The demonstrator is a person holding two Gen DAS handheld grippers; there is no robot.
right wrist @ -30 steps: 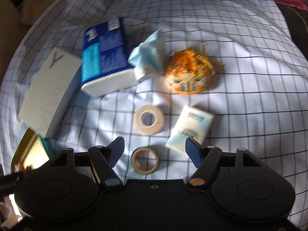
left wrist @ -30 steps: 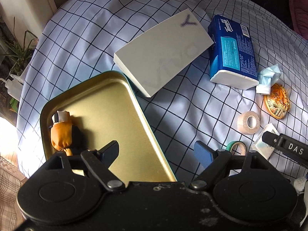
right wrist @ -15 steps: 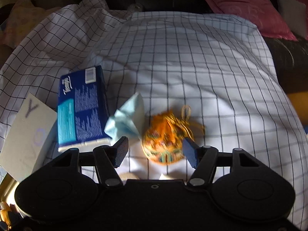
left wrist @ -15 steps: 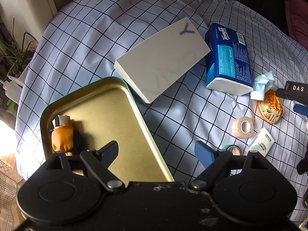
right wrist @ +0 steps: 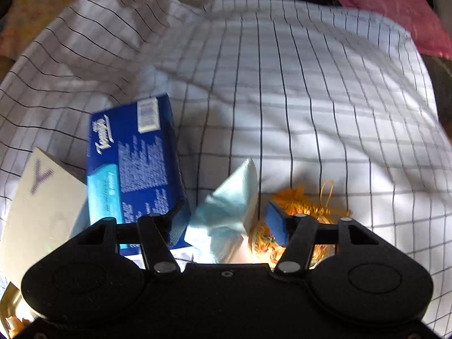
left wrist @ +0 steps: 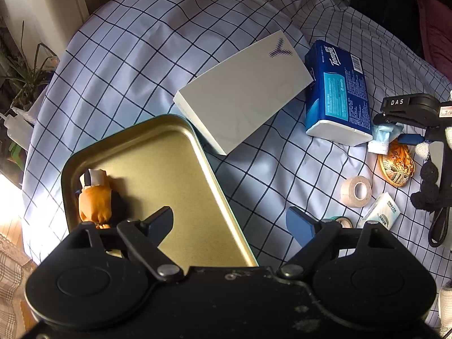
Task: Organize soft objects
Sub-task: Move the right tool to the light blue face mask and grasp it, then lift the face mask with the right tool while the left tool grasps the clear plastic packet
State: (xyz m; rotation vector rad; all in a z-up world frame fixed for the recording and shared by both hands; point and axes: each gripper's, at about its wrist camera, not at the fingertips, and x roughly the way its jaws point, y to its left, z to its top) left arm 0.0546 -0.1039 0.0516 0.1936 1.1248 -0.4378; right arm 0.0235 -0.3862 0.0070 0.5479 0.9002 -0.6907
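A gold metal tray (left wrist: 180, 169) lies on the checked cloth with an orange soft toy (left wrist: 94, 200) at its near left. My left gripper (left wrist: 228, 223) is open and empty over the tray's right rim. My right gripper (right wrist: 224, 223) is open, its jaws either side of a crumpled light-blue face mask (right wrist: 228, 212); it also shows in the left wrist view (left wrist: 395, 132). An orange woven pouch (right wrist: 305, 212) lies just right of the mask, behind the right finger. A blue tissue pack (right wrist: 135, 163) lies to the left.
A white box (left wrist: 243, 96) lies between tray and tissue pack. Two tape rolls (left wrist: 356, 190), the smaller one (left wrist: 343, 221) nearer me, and a small white tissue packet (left wrist: 381, 214) lie on the cloth. Pink cushion (right wrist: 389, 5) at the back right.
My right gripper has moved forward and down, from above the tape rolls to the face mask, now between its jaws. The left gripper has barely moved.
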